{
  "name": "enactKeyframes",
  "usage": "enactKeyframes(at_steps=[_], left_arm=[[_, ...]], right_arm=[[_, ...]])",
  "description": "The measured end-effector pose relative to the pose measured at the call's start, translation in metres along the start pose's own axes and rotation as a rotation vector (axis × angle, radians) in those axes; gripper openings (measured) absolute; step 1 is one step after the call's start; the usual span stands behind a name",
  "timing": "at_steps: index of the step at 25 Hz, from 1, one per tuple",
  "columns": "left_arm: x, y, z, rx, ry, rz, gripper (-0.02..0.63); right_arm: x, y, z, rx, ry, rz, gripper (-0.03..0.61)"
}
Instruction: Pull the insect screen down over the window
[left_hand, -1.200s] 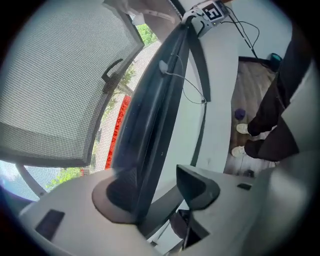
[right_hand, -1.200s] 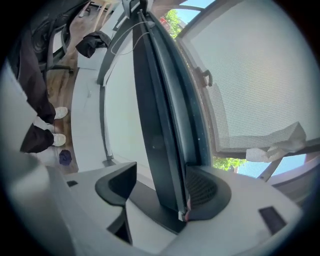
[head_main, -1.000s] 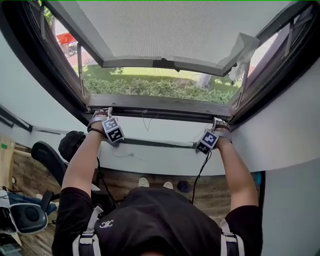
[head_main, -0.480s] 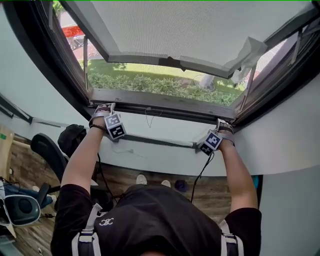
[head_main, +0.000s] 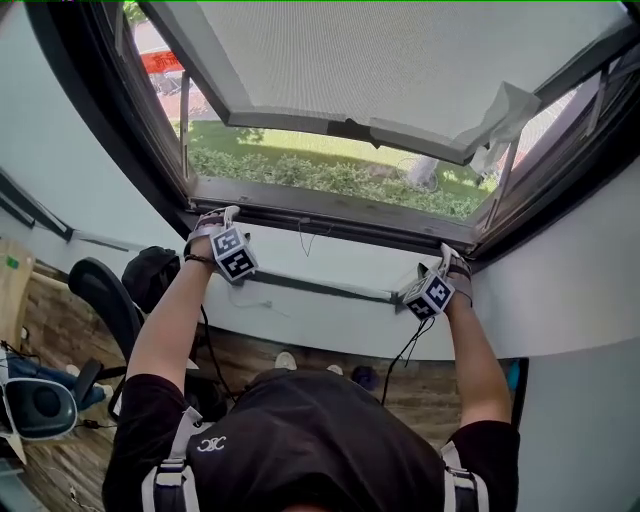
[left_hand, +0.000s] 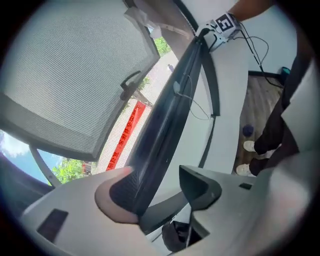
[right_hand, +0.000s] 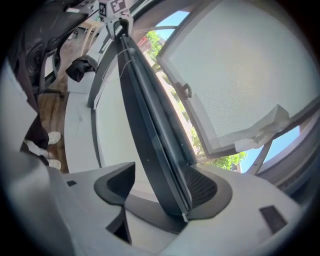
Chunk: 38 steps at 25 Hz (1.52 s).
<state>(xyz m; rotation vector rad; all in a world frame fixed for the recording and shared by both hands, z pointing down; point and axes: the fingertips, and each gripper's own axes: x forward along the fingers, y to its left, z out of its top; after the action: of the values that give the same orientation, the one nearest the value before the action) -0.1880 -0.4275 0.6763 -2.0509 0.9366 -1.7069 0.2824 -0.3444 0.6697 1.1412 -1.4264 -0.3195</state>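
The insect screen's dark pull bar (head_main: 330, 222) lies along the bottom of the window frame, just above the white sill. My left gripper (head_main: 222, 215) sits at its left end and my right gripper (head_main: 448, 255) at its right end. In the left gripper view the bar (left_hand: 165, 120) runs between the jaws of the left gripper (left_hand: 160, 187). Those jaws have just been opening; the right pad stands clear of the bar. In the right gripper view the bar (right_hand: 145, 125) lies against the right pad of the right gripper (right_hand: 160, 187), and a gap shows at the left pad.
The window sash (head_main: 400, 70) hangs open outward, with a handle (head_main: 350, 130) and torn plastic film (head_main: 500, 115). A hedge (head_main: 330, 180) lies outside. Below the sill are a dark rail (head_main: 320, 288), an office chair (head_main: 100, 290), a black bag (head_main: 150, 275) and wooden floor.
Both grippers have kept their place at the ends of the bar. The wrists have rolled slightly and the head view has shifted a little.
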Motion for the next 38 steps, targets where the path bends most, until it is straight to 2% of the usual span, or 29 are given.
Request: enactKeyframes(at_steps=[2,5,7,9,10,13,17,20,24,27,30,38], left_arm=[[-0.015,0.0,0.011,-0.075,-0.063,0.007,0.215],[-0.04,0.002,0.03,-0.251,-0.188,0.032,0.124],[-0.058,0.004,0.043,-0.376,-0.274,0.059,0.084],[-0.077,0.007,0.056,-0.475,-0.345,0.098,0.027],[-0.086,0.008,0.061,-0.516,-0.376,0.118,0.012],[-0.113,0.009,0.08,-0.636,-0.467,0.15,0.002],[-0.154,0.014,0.102,-0.722,-0.595,0.198,0.002],[-0.187,0.018,0.103,-0.796,-0.66,0.236,0.002],[-0.208,0.01,0.092,-0.883,-0.704,0.274,0.002],[-0.198,0.002,0.084,-0.897,-0.692,0.288,0.002],[-0.182,-0.007,0.081,-0.928,-0.666,0.242,0.002],[-0.196,0.001,0.103,-0.872,-0.717,0.24,0.002]], right_arm=[[-0.013,-0.003,0.015,0.087,-0.078,-0.022,0.302],[-0.037,-0.005,0.042,0.287,-0.208,-0.037,0.223],[-0.057,-0.01,0.063,0.447,-0.289,-0.049,0.14],[-0.078,-0.018,0.085,0.61,-0.371,-0.054,0.028],[-0.088,-0.021,0.095,0.69,-0.413,-0.049,0.008],[-0.112,-0.033,0.116,0.871,-0.523,-0.037,0.006],[-0.151,-0.051,0.142,1.0,-0.69,0.015,0.006],[-0.172,-0.054,0.147,1.044,-0.745,0.031,0.005],[-0.18,-0.045,0.138,1.057,-0.729,0.008,0.005],[-0.174,-0.035,0.134,1.055,-0.71,0.011,0.005],[-0.168,-0.03,0.133,1.043,-0.69,0.015,0.005],[-0.168,-0.03,0.138,1.049,-0.686,0.02,0.004]])
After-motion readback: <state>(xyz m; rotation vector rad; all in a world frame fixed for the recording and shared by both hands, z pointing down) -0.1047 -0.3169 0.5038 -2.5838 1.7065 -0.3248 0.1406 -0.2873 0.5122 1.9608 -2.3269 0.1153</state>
